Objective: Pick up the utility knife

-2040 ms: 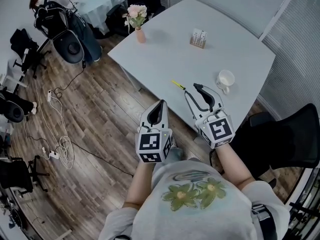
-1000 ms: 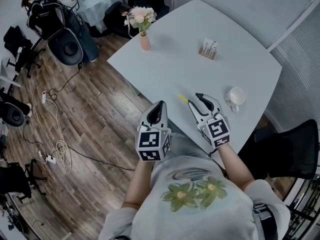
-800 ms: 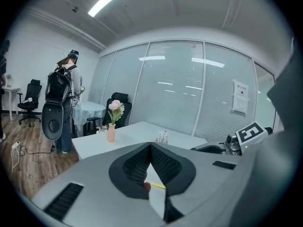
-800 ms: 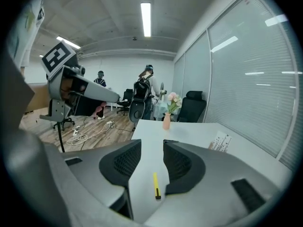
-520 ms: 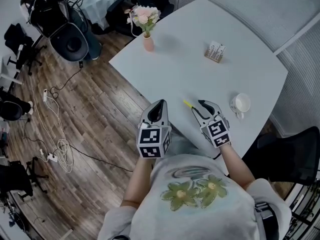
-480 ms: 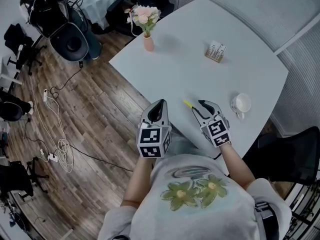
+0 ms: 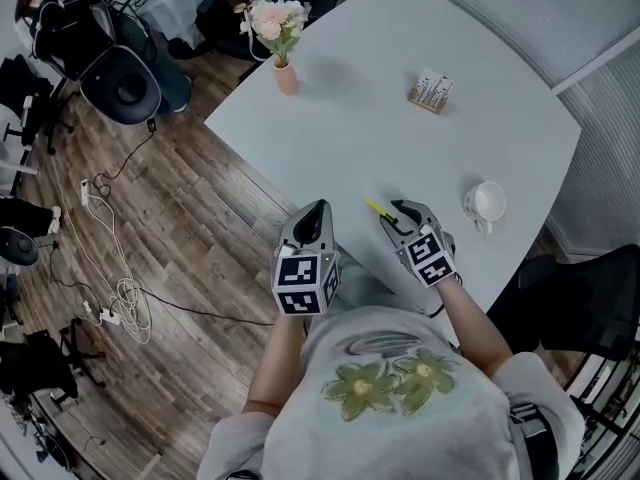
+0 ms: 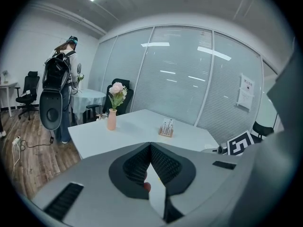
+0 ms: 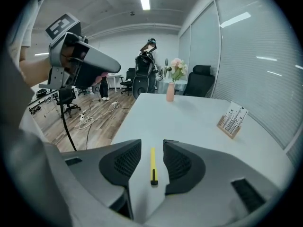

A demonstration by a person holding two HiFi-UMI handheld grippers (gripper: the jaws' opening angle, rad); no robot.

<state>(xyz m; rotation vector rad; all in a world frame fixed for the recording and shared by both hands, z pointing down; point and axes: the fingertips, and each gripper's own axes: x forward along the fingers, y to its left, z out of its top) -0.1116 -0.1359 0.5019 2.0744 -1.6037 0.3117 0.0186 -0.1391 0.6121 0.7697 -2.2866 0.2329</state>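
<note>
The yellow utility knife (image 7: 377, 208) lies flat on the white table (image 7: 350, 128) near its front edge. My right gripper (image 7: 394, 215) hovers right at the knife's near end, open. In the right gripper view the knife (image 9: 153, 165) shows lengthwise in the gap between the two dark fingers, and the right gripper (image 9: 152, 156) touches neither side of it. My left gripper (image 7: 316, 214) is held above the table's front edge, left of the knife, shut and empty. In the left gripper view its pads meet at the left gripper (image 8: 150, 150).
A pink vase with flowers (image 7: 284, 73) stands at the table's far left corner. A small wooden card holder (image 7: 430, 91) sits at the back and a white cup (image 7: 487, 203) to the right. A black chair (image 7: 590, 303) stands right of me. Cables (image 7: 115, 298) lie on the wood floor.
My right gripper has moved in toward the knife, which now lies in line between its open fingers. The left gripper has held its place, still shut.
</note>
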